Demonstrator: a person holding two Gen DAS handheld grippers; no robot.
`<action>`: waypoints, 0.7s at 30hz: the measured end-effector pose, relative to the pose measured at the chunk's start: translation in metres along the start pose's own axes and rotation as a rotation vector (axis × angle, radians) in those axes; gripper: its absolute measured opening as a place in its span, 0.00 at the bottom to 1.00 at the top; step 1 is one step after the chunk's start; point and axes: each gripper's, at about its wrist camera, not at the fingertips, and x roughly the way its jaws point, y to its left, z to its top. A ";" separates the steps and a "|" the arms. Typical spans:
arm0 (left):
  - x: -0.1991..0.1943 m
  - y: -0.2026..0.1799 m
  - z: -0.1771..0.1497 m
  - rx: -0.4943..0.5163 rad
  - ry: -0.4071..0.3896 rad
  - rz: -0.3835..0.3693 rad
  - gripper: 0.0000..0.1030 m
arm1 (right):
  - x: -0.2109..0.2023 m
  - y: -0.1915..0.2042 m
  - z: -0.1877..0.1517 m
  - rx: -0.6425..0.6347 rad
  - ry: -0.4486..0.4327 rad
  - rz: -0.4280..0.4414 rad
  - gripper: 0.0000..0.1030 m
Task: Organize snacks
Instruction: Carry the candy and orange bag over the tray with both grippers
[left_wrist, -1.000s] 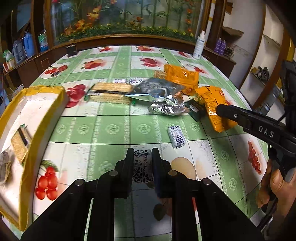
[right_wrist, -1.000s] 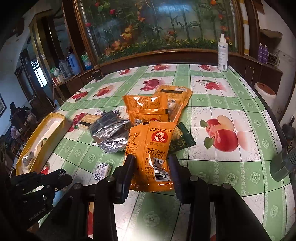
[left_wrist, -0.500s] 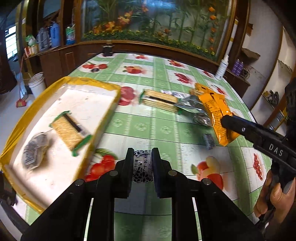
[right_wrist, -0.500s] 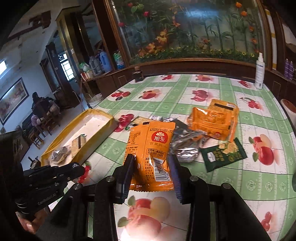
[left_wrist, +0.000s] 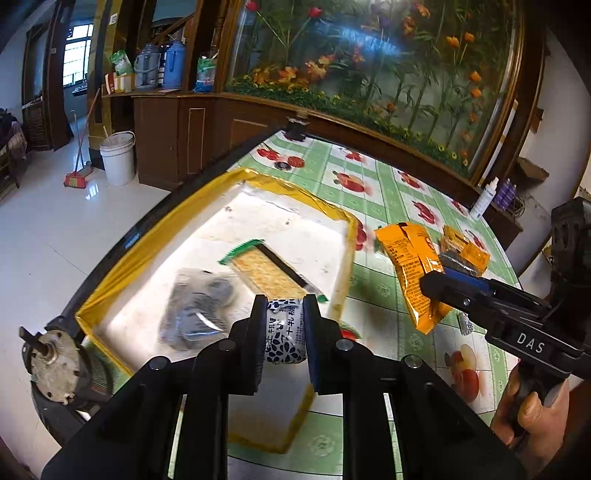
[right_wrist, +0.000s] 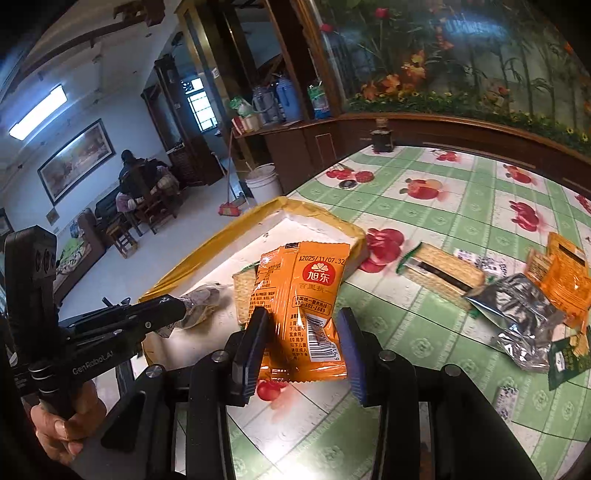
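1. The left gripper (left_wrist: 284, 332), clamped on a small white candy packet with dark blue print (left_wrist: 283, 334), has swung from bare tablecloth to above the yellow-rimmed white tray (left_wrist: 218, 184).
2. The right gripper (right_wrist: 301, 345), carrying a glossy orange snack pouch (right_wrist: 301, 295), has travelled from the snack pile to the tray's edge.

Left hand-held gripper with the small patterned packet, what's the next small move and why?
Probably lower it a little and open: the left hand-held gripper holds the small patterned packet above the yellow-edged tray, where a cracker pack already lies.
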 end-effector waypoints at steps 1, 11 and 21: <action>-0.002 0.005 0.000 -0.006 -0.006 -0.007 0.16 | 0.003 0.005 0.001 -0.009 0.002 0.005 0.38; 0.022 0.034 0.000 -0.053 0.043 0.084 0.16 | 0.063 0.041 0.019 -0.075 0.064 0.043 0.38; 0.028 0.025 -0.001 -0.005 0.057 0.140 0.21 | 0.105 0.039 0.020 -0.064 0.124 0.037 0.41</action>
